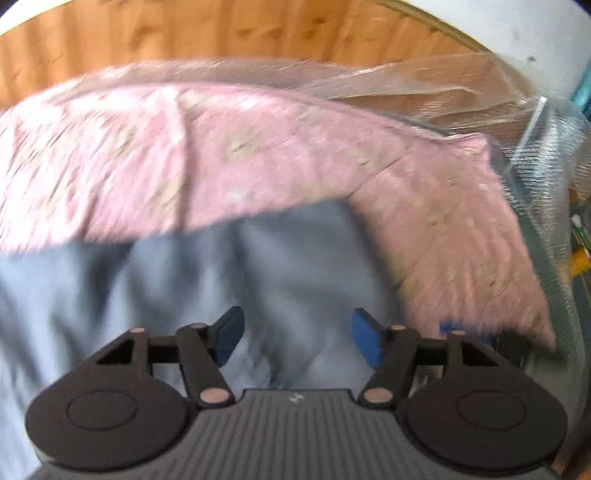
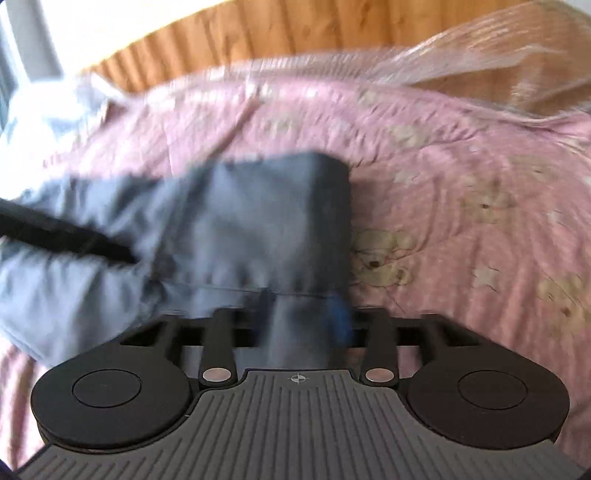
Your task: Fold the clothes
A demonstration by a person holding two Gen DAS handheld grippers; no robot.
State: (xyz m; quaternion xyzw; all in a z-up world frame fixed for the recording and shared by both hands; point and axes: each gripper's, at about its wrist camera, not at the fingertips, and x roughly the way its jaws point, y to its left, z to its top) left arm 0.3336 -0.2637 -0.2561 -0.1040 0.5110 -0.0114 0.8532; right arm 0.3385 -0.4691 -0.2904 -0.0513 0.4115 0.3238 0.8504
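A grey-blue garment (image 1: 258, 258) lies crumpled on a pink bear-print blanket (image 1: 184, 155). My left gripper (image 1: 297, 339) hovers just over the grey cloth, open, with nothing between its blue pads (image 1: 365, 341). In the right wrist view the garment (image 2: 258, 206) is a folded block with a straight right edge. A fold of it runs down between the fingers of my right gripper (image 2: 299, 317). The right blue pad (image 2: 341, 319) shows beside the fold and the left pad is hidden by cloth. The jaws stand wide and do not pinch the cloth. Both views are blurred.
Crinkled clear plastic (image 1: 461, 92) covers something brown beyond the blanket at the upper right. A wooden panel (image 1: 221, 33) runs behind the bed. A blurred black bar (image 2: 66, 236) crosses the garment from the left. Pale grey-blue cloth (image 2: 55, 110) lies at the far left.
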